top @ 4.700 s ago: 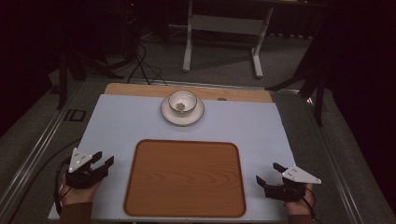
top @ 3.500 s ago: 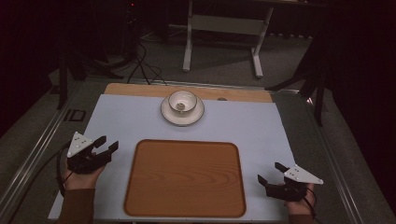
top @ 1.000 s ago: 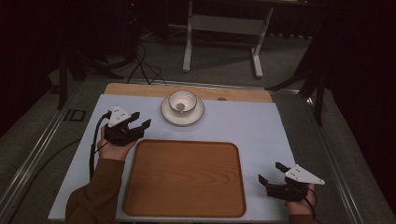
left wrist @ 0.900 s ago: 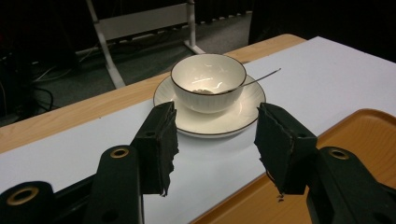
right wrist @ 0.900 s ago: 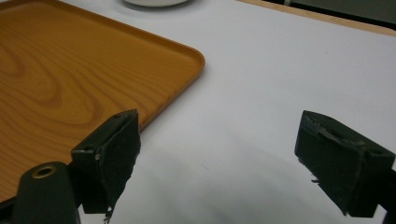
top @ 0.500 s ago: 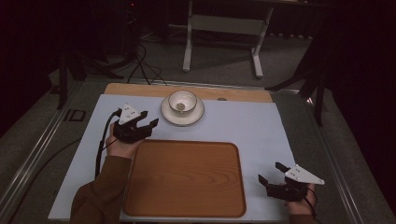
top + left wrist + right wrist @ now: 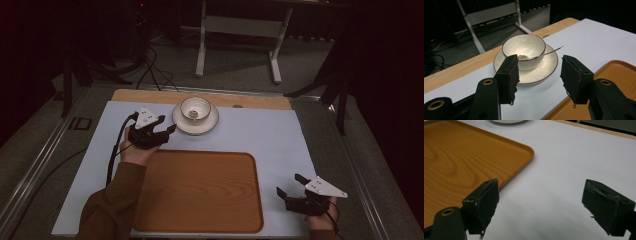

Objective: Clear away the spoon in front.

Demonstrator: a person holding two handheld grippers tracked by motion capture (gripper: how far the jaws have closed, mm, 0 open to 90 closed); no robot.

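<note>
White table cover (image 7: 280, 145) carries a wooden tray (image 7: 200, 192) at the near centre, bare; at the far centre, just beyond the tray's far edge, a saucer (image 7: 195, 122) with a bowl (image 7: 195, 107) seated in its well. Judgement on handling: both pieces look like glazed ceramic, so stiff, moderately heavy for their size, slick under the pads and liable to chip or break if knocked or dropped. The bowl sits loose on the saucer, so lifting by the saucer alone risks it sliding; any tilt should be kept small. A spoon (image 7: 541, 53) lies inside the bowl with its handle sticking out over the rim to the right in the left gripper view; it could rattle or tip out. Best hold, as I judge it: the saucer's near rim (image 7: 531, 80), pinched top and bottom, or the bowl's wall across its rim, away from the spoon handle. Left gripper (image 7: 167, 134) hovers just left of and near the saucer, pointed at it, jaws spread wide, about as wide as the bowl in its own view, holding nothing and apart from the saucer. Right gripper (image 7: 290, 186) rests on the cover at the near right, beside the tray's right edge, jaws likewise wide, nothing between them.
</note>
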